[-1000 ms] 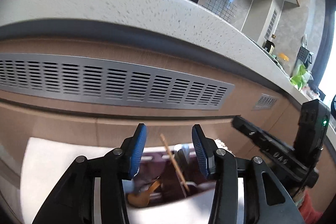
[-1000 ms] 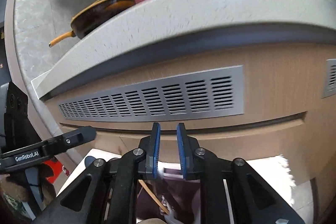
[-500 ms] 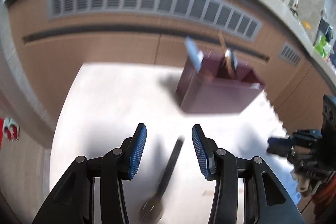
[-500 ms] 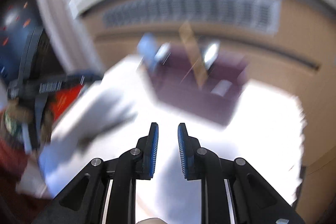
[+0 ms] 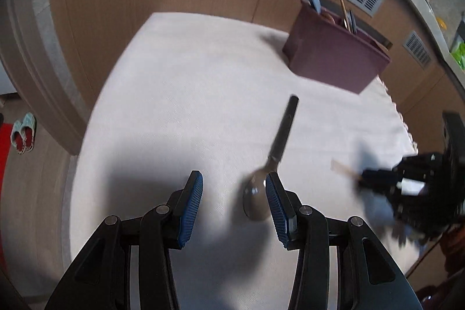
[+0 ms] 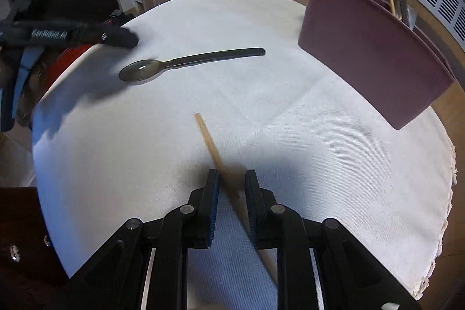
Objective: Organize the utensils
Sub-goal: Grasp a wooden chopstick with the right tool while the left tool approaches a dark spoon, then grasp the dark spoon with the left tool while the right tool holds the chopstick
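Spoon beside maroon holder

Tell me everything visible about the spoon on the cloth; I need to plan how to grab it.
The spoon looks like dark, shiny metal, with an oval bowl and a long, flat, straight-ended handle. It lies flat on the white cloth, bowl up, handle pointing toward the maroon holder. The bowl sits beside one pad of the open left gripper; nothing grips it.

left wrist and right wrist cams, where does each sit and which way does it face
Left wrist: on the left gripper, tilted down at the white tablecloth; jaws wide, beside the dark metal spoon.
Right wrist: on the right gripper, tilted down; jaws closing around the wooden chopstick.
Shared: spoon, chopstick, maroon utensil holder, each other's gripper.
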{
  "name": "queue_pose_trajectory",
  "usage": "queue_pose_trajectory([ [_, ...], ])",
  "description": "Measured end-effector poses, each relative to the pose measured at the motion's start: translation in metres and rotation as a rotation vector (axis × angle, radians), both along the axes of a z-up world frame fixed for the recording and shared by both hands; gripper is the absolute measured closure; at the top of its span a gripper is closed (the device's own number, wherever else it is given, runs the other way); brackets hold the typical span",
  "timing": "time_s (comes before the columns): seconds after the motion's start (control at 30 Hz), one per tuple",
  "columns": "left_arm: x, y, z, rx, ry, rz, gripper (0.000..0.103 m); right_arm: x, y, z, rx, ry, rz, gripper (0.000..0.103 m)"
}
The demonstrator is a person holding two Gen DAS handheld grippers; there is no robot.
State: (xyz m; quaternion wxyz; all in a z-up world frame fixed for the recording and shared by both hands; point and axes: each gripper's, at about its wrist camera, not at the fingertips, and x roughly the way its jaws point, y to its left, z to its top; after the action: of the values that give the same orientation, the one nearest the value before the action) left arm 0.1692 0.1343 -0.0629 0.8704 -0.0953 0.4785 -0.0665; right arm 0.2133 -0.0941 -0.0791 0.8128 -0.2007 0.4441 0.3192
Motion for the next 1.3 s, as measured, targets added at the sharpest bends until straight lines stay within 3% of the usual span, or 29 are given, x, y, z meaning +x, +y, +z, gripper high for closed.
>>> queue_pose_trajectory([
  [0.07, 0.0, -0.006, -0.004, 0.009, 0.009, -0.019, 0.057, 0.002, -0.005, -0.001, 0.002, -0.005, -0.042, 0.099],
  [0.23, 0.004, -0.019, -0.009, 0.027, 0.025, -0.047, 0.057, 0.022, -0.044, 0.003, 0.048, 0.025, -0.208, 0.099],
  [0.43, 0.008, -0.036, -0.015, 0.032, 0.041, -0.084, 0.057, 0.028, -0.087, 0.002, 0.088, 0.055, -0.331, 0.099],
  [0.67, 0.01, -0.079, -0.016, -0.094, 0.068, -0.239, 0.057, 0.027, -0.086, 0.002, 0.11, 0.047, -0.358, 0.098],
  [0.73, 0.01, -0.09, -0.017, -0.099, 0.073, -0.264, 0.057, 0.024, -0.088, 0.001, 0.109, 0.04, -0.362, 0.098],
  [0.9, 0.005, -0.104, -0.015, -0.017, 0.022, -0.198, 0.057, 0.019, -0.098, 0.002, 0.132, 0.035, -0.373, 0.098],
  [1.07, -0.007, -0.126, -0.02, 0.133, -0.056, -0.105, 0.057, 0.017, -0.095, 0.001, 0.117, 0.001, -0.384, 0.098],
  [1.3, -0.011, -0.118, -0.02, 0.095, -0.065, -0.018, 0.057, 0.029, -0.086, 0.001, 0.089, -0.031, -0.357, 0.098],
])
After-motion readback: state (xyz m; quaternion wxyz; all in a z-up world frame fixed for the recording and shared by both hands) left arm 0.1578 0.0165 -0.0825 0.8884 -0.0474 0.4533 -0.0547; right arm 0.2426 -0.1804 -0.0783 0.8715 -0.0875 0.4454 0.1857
